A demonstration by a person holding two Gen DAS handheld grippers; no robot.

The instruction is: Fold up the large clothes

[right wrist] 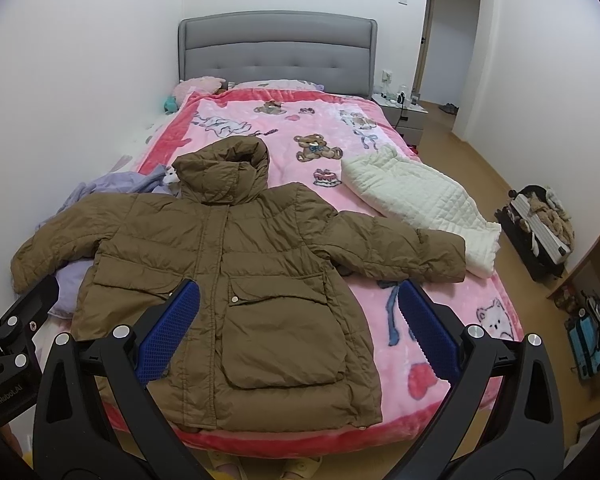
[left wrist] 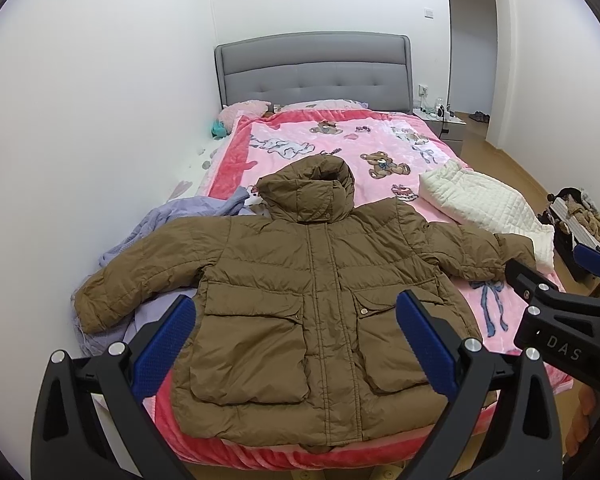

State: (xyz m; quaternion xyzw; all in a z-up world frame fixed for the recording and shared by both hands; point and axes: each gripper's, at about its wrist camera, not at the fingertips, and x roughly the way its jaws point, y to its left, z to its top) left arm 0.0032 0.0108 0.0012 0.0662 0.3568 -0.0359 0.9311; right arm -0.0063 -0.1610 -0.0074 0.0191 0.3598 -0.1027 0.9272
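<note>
Bed [left wrist: 228,176] with a pink teddy-bear blanket [left wrist: 340,148] takes up most of the room, grey headboard [left wrist: 312,68] at the far end. Brown hooded puffer jacket [left wrist: 320,288] is laid out front-up across the near end of it, hem hanging right at the foot edge, hood [left wrist: 312,188] pointing toward the headboard. So its long axis runs foot-to-head along the bed, with both sleeves spread out sideways. Left sleeve [left wrist: 140,272] lies over a lilac garment [left wrist: 188,212]; right sleeve [right wrist: 400,248] reaches to a white quilted piece [right wrist: 420,196], cuff just about touching it.

Left gripper [left wrist: 296,344] and right gripper [right wrist: 300,332] both hang above the hem end, jaws spread wide, holding nothing, not touching the fabric as far as I can see.

Looks to me like folding hasn't started. I'd go sleeves first: pinch each cuff, bring it across the chest so it lies flat over the pockets, then fold hem up toward the hood. Puffy fill will spring back, so press each fold down, and lift the left cuff cleanly so the lilac thing doesn't get dragged along.
</note>
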